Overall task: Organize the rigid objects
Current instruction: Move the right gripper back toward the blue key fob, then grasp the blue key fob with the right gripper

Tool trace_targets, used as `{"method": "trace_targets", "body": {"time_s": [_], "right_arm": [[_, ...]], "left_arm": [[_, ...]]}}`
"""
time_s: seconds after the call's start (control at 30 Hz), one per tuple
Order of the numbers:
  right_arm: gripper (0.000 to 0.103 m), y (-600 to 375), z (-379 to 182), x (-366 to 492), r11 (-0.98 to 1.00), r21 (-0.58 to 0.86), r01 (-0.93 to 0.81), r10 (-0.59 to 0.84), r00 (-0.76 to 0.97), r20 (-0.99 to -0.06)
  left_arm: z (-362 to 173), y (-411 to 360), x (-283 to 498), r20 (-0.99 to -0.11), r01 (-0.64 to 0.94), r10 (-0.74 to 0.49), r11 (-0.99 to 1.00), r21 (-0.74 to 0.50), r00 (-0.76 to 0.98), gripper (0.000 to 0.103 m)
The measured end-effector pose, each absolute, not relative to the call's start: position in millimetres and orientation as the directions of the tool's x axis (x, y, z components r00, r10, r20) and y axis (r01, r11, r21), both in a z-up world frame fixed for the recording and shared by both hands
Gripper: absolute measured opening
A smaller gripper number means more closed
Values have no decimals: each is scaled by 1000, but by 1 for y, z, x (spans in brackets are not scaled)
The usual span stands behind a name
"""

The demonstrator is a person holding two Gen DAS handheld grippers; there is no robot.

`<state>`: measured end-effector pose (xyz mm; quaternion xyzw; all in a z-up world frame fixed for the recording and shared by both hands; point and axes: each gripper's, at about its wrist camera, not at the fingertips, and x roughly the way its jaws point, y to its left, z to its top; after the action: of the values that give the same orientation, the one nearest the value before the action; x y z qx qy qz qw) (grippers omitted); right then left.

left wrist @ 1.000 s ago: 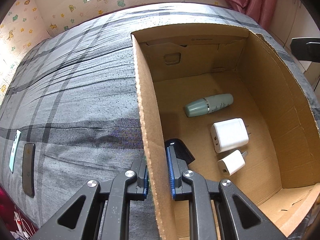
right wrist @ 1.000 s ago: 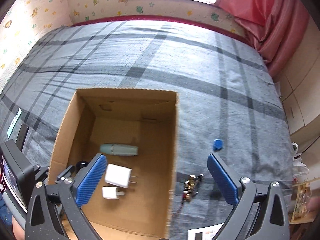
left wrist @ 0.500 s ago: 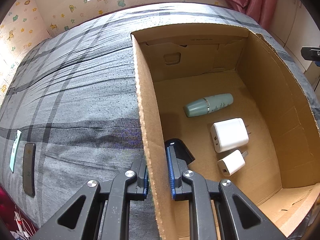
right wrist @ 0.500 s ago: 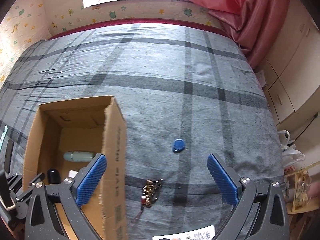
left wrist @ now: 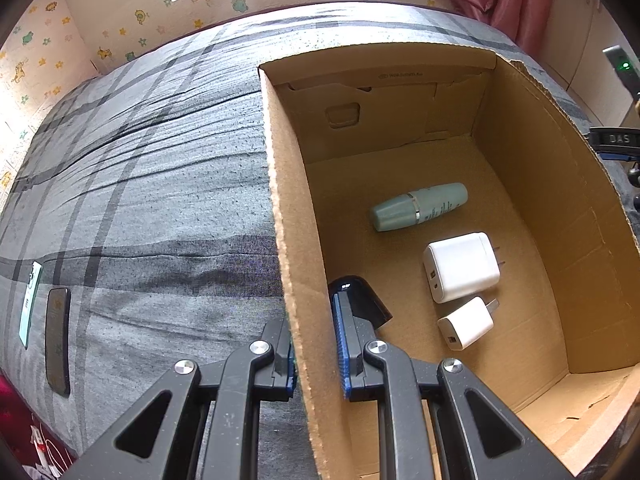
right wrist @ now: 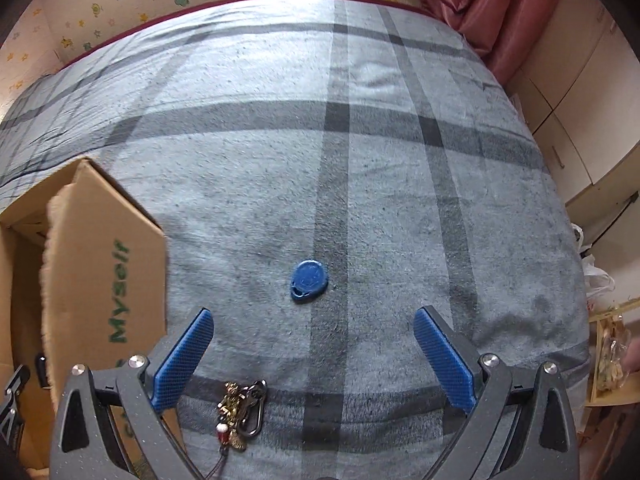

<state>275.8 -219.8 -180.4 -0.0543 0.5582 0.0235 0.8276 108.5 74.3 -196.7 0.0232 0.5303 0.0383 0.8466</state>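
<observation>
My left gripper is shut on the left wall of the cardboard box, one finger outside and one inside. In the box lie a green tube, a large white charger, a small white charger and a black object. My right gripper is open and empty above the bed. A blue tag lies just ahead of it. A bunch of keys lies by its left finger. The box stands to its left.
The grey plaid bed cover fills both views. A black phone and a green card lie at the bed's left edge. Pink curtains and white cabinets stand to the right.
My right gripper has swung right, away from over the box, and come down toward the blue tag and the keys. My left gripper has not moved.
</observation>
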Motion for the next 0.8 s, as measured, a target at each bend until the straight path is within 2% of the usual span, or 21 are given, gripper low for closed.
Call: {"method": "trace_targets", "body": {"time_s": [0.1, 0.3, 0.43, 0.6, 0.73, 0.77, 0.8], "right_arm": [[101, -222, -196, 285, 993, -57, -99, -18, 355, -935], [90, -221, -220, 301, 992, -61, -111, -21, 331, -943], [72, -223, -238, 309, 994, -36, -100, -6, 286, -958], [57, -227, -245, 312, 996, -22, -85, 3, 287, -958], [33, -231, -244, 315, 997, -14, -71, 7, 287, -958], [29, -231, -243, 315, 997, -16, -78, 8, 291, -957], [29, -230, -241, 314, 996, -22, -84, 4, 296, -955]], "left_arm": [[-196, 72, 109, -895, -39, 96, 995, 88, 436, 17], [-195, 71, 104, -888, -53, 101, 995, 86, 449, 17], [-195, 68, 102, -887, -54, 110, 994, 96, 448, 17], [-195, 73, 104, -891, -61, 95, 995, 76, 443, 17], [-196, 72, 104, -890, -57, 103, 995, 87, 443, 17], [-197, 73, 104, -891, -59, 103, 995, 86, 443, 17], [-197, 73, 104, -891, -61, 101, 995, 82, 443, 17]]}}
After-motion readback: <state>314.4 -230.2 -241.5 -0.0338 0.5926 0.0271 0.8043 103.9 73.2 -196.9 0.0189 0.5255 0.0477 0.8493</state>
